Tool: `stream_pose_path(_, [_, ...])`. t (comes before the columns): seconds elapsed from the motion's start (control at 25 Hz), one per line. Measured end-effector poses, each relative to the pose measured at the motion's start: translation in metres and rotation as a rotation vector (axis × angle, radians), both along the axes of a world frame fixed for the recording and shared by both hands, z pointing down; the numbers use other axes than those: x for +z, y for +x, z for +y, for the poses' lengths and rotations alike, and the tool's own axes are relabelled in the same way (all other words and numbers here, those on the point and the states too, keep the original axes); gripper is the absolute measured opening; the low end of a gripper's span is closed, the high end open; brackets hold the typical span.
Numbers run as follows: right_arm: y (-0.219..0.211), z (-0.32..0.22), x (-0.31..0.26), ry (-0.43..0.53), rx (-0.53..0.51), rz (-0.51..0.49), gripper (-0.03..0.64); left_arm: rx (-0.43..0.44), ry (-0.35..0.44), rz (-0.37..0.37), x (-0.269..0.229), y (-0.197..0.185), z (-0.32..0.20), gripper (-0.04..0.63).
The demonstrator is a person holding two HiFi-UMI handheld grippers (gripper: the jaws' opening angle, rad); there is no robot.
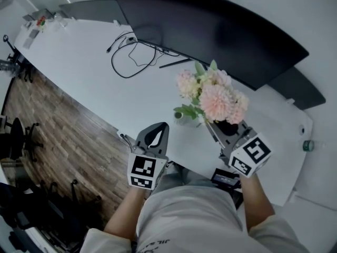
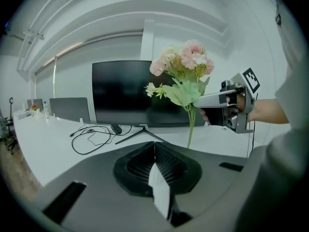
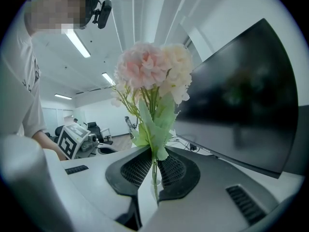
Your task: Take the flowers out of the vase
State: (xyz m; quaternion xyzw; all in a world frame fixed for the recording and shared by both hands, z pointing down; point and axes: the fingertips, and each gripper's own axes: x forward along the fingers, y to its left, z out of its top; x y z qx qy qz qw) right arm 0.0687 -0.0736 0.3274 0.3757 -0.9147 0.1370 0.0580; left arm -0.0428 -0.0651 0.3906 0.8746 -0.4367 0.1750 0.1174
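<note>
My right gripper (image 1: 211, 124) is shut on the green stems of a bunch of pink and cream flowers (image 1: 213, 95), held upright above the white table (image 1: 79, 73). In the right gripper view the stems (image 3: 153, 166) run down between the closed jaws, with the blooms (image 3: 152, 69) above. The left gripper view shows the bunch (image 2: 186, 64) and the right gripper (image 2: 198, 100), the stem end hanging free over the table. My left gripper (image 1: 161, 126) is shut on nothing, left of the flowers. A small pale round thing (image 1: 179, 118), perhaps the vase mouth, sits under the leaves.
A large dark monitor (image 1: 210, 30) stands on the table behind the flowers, with a looped black cable (image 1: 129, 57) at its left foot. The table's curved front edge runs by a wooden floor (image 1: 58, 136) with office chairs. Small items lie at the far left end (image 1: 39, 22).
</note>
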Motion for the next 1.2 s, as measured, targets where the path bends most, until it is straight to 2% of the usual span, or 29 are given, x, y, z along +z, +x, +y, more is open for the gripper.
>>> stream_pose_path(0.24, [0.0,-0.001,-0.001,0.007,-0.001,-0.013,0.058,0.005,-0.057,0.015,0.0,-0.002,0.006,0.003])
stream_pose_path(0.8, [0.0,0.002,-0.018,0.019,0.01,-0.027,0.058,0.059,-0.056,0.01,-0.015,0.003,0.02,0.003])
stream_pose_path(1.2, [0.001,0.001,-0.016,0.002,0.031,-0.05,0.058,0.054,-0.051,0.019,-0.017,-0.002,0.014,0.003])
